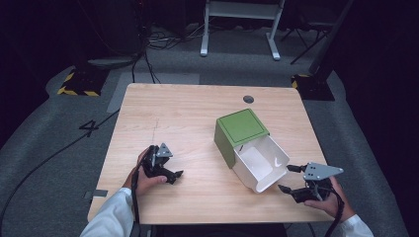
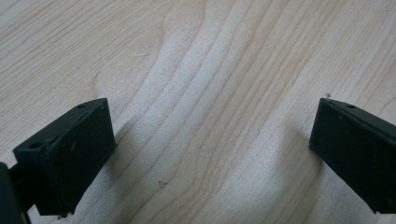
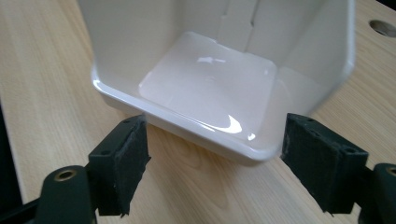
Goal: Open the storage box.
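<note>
- Bin point(image 1: 252, 150) – green outside, white inside, tipped on its side right of centre on table point(image 1: 197, 113), open mouth facing right gripper point(image 1: 291, 178)
- Right gripper just off the white rim, jaws apart and empty, rim corner between them but no pad touching; white lip point(image 3: 210, 130) sits just ahead of pads point(image 3: 123, 163)
- Left gripper point(image 1: 170, 173) well apart on bare wood, jaws wide open point(image 2: 65, 163), holding nothing
- Risk: glossy rounded lip – likely to slip out of a shallow pinch, or skate away if bumped before closing
- Risk: grabbing one wall only – could swing or twist on lifting, since bin looks light and lopsided
- Risk: bin lies near right table edge point(image 1: 316, 148); a shove from this side could push it toward back or off
- Risk: no bracing from left gripper, so nothing to stop sliding
- Can't tell whether anything is inside the green end
</note>
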The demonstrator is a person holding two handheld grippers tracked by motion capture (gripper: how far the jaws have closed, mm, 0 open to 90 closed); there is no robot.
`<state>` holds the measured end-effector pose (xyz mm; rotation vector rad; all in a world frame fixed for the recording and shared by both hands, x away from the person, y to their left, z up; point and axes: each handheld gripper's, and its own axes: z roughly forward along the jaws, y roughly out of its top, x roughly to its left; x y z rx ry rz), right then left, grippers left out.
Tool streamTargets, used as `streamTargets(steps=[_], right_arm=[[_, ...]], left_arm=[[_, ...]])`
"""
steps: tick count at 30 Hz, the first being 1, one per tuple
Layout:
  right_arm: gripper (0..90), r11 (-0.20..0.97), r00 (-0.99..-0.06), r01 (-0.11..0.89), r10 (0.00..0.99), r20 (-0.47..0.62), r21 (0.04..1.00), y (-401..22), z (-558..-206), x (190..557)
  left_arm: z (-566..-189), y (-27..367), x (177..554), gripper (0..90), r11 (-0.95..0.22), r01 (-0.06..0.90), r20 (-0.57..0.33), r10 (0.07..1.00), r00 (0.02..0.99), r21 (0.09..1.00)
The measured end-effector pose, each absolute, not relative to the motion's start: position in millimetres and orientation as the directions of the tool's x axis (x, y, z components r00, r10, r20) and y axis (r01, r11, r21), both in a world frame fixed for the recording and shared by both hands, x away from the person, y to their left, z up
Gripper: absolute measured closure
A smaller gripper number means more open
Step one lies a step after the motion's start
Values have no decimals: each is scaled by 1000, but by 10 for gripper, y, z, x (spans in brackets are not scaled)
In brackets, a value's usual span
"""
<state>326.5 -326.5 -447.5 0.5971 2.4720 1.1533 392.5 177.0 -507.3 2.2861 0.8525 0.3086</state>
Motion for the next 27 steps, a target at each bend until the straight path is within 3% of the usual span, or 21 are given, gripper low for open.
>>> streamTargets(steps=[10,27], right_arm=[[235,562,-785,304,606,-132,769,-3617,-4652,3329],[225,444,-664,461,747,-33,769,-4117,-5063,3402]], left_arm=[[-5074,1769,3925,3,-561,493,-12,652,758,664],[-5073,1770,3925,2,-563,493,-11,651,759,663]])
